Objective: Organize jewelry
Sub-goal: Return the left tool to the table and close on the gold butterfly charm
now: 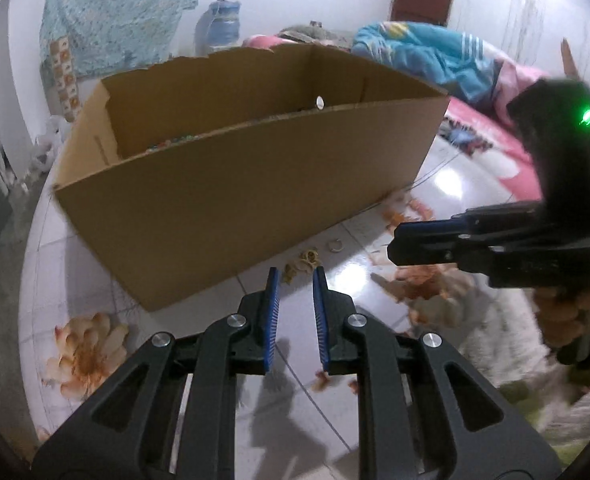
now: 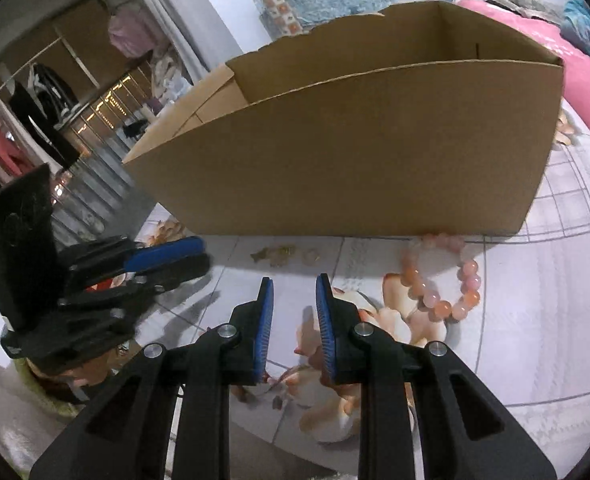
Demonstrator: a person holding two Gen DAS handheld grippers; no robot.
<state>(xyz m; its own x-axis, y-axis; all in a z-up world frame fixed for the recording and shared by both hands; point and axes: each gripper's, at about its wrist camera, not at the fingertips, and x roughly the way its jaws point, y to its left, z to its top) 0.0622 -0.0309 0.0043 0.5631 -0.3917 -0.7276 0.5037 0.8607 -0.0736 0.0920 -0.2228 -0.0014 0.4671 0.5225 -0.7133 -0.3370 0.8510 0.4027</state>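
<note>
The open brown corrugated cardboard box (image 1: pixel 251 184) stands on the white tiled floor with printed peach flowers (image 1: pixel 395 432). In the left wrist view it fills the 10 to 1 o'clock sector; small multicoloured items, too small to identify, show over its near wall.

Left gripper (image 1: pixel 296 276): black body, blue ribbed pads. The pads stand a small gap apart with nothing between them. A small cluster of gold-coloured jewelry pieces (image 1: pixel 304 263) lies on the floor at 12 o'clock from the fingertips, just beyond them and near the foot of the box. A small silver ring (image 1: pixel 336 245) lies just beside the cluster, at its 2 o'clock.

Right gripper (image 2: pixel 294 280): same construction. The pads stand a small gap apart and hold nothing. In the right wrist view, the gold-coloured cluster (image 2: pixel 274 255) lies at 11 o'clock from the fingertips and the ring (image 2: pixel 312 255) at 12 o'clock, both apart from the pads. A bracelet of round peach and pink beads (image 2: pixel 441 276) lies on the floor at 2 o'clock, its far edge touching or nearly touching the box wall; which cannot be told.

Each gripper appears in the other's view: the right one at 3 o'clock with a green indicator light (image 1: pixel 586 115), the left one at 9 o'clock. A pink patterned blanket (image 2: pixel 583 76) lies behind the box at 2 o'clock.
</note>
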